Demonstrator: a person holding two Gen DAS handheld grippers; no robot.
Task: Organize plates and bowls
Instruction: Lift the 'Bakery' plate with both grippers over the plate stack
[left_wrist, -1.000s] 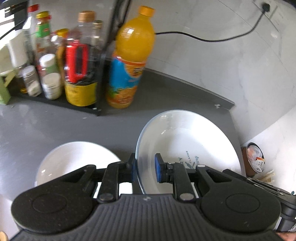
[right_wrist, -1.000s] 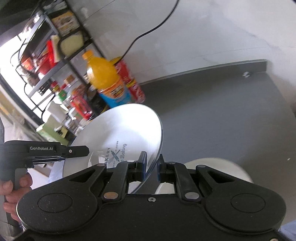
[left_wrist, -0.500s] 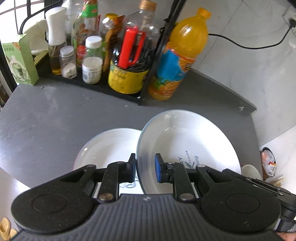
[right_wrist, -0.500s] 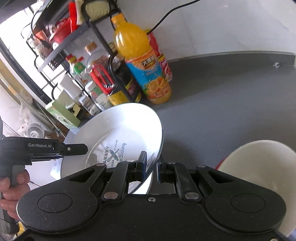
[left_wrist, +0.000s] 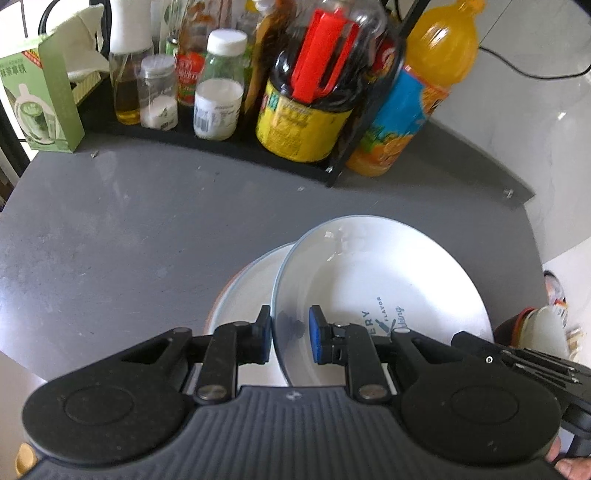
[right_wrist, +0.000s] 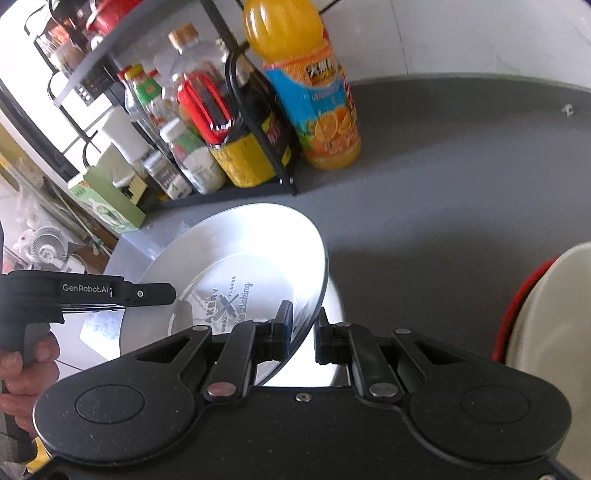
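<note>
Between my two grippers, the printed white plate (left_wrist: 376, 280) hangs tilted above a second plate (left_wrist: 251, 288) on the grey counter (left_wrist: 129, 229).

My left gripper (left_wrist: 290, 338) is clamped on its near rim; my right gripper (right_wrist: 303, 332) straddles the opposite rim, and I can't tell whether it pinches. A cream bowl (right_wrist: 550, 314) sits just right. Farther back stand a juice bottle (right_wrist: 314, 99) and condiment rack (left_wrist: 236, 144).

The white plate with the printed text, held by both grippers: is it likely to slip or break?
The printed plate looks glazed and glossy, so it could slip. Each gripper pinches only its thin rim. It seems rigid ceramic, likely to chip if dropped onto the plate below.
</note>
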